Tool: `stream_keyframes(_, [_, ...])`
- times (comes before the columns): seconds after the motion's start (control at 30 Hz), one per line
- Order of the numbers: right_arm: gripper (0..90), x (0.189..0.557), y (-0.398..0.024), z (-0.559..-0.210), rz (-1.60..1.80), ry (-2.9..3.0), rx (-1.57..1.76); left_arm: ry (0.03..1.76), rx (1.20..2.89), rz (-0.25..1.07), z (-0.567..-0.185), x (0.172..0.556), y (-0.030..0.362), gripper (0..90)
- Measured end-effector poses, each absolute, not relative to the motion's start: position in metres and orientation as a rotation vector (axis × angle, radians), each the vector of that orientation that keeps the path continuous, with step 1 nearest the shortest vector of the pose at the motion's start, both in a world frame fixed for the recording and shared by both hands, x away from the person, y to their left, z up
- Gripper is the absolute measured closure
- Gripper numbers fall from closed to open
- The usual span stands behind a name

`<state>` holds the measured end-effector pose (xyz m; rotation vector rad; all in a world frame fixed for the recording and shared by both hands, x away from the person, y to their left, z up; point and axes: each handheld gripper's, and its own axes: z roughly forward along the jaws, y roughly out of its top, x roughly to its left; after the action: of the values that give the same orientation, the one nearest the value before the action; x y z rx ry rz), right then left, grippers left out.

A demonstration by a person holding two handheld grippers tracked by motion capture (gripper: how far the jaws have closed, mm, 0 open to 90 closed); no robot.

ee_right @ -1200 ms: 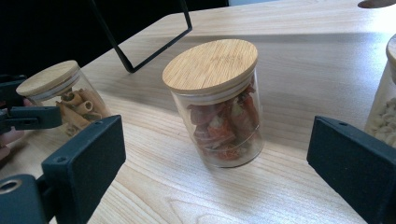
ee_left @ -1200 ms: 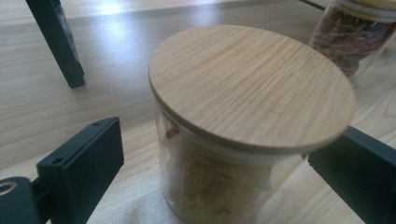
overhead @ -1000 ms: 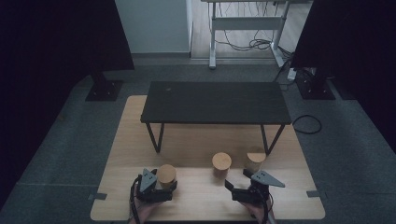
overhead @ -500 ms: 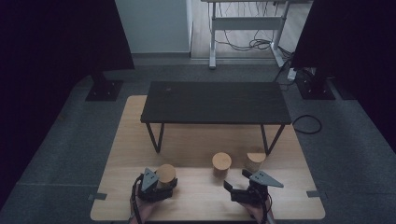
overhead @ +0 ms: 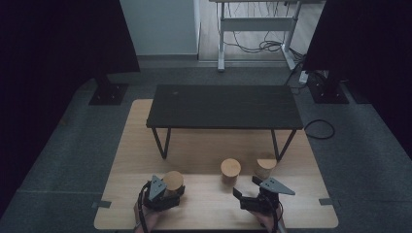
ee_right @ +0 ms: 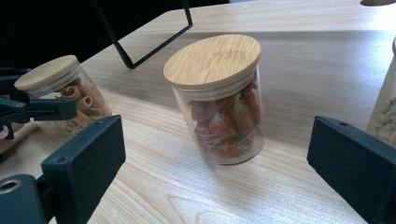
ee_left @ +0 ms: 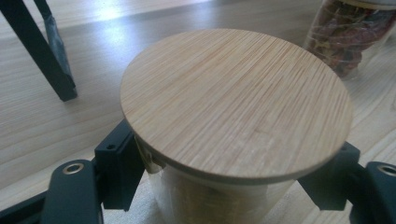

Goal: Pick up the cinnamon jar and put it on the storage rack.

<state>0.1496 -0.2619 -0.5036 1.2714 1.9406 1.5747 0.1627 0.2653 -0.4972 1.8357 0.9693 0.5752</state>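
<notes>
A: What has the left gripper point(overhead: 171, 190) got?

B: Its jaws have just been closing and now clamp the glass body of the pasta jar point(ee_left: 224, 196), right beneath its bamboo lid point(ee_left: 236, 100). The jar stands upright on the wooden surface point(overhead: 209, 208), at the near left.

A: And the right gripper point(overhead: 245, 191)?

B: Spread wide and holding nothing. The jar of reddish pieces point(ee_right: 223, 119) stands upright ahead of it, apart from both pads.

A: Anything beyond that?

B: A third jar point(overhead: 265, 168) stands further right, beside a leg of the black low table point(overhead: 223, 107) that rests on the back half of the surface.
</notes>
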Motion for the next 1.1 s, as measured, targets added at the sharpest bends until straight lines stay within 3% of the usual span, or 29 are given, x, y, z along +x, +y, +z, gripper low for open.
stream_keyframes(0.43, [4.0,0.149,-0.262,-0.503,1.571,1.937,1.273,0.948,1.779,0.511,-0.493,0.161,0.277,25.3])
stream_keyframes(1.1, [4.2,0.149,-0.262,-0.503,1.561,1.932,1.280,0.969,1.776,0.521,-0.475,0.162,0.287,25.4])
